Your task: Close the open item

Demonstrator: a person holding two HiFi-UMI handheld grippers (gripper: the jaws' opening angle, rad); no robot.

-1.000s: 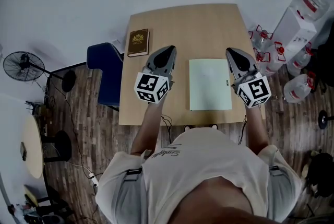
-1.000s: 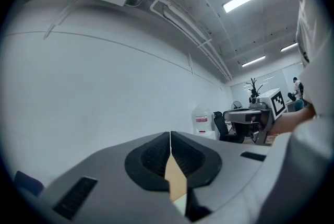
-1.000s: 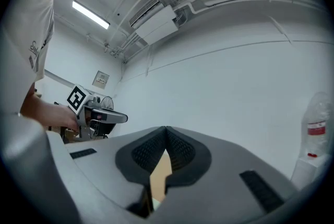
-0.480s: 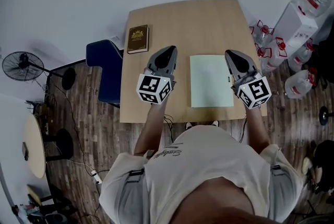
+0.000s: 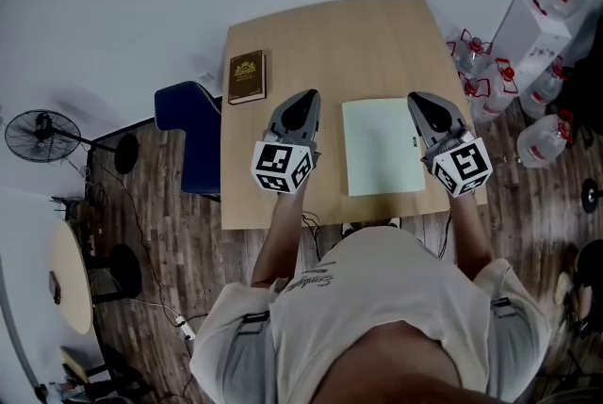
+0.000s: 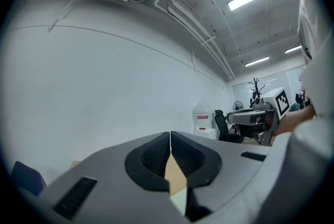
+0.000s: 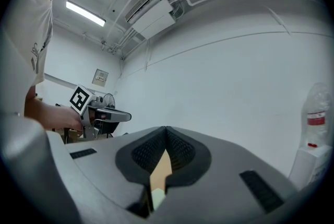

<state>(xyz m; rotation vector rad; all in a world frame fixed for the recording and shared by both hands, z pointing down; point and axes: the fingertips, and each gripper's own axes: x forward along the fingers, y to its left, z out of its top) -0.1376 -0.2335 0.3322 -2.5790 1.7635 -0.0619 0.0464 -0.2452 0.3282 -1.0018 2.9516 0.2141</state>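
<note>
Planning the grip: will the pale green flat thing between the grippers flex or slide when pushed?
The pale green thing looks thin and lies flush on the table, so it is probably light and bendy. The wood looks smooth, so a push would likely slide it.

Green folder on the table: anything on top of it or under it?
Nothing lies on the green folder; it sits flat on the wooden table. Whatever is beneath or inside it is covered.

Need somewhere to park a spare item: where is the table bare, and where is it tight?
The far half of the table, right of the brown book and beyond the pale green pad, is bare. The near edge is crowded: the pad lies between the shut left gripper and right gripper.
</note>
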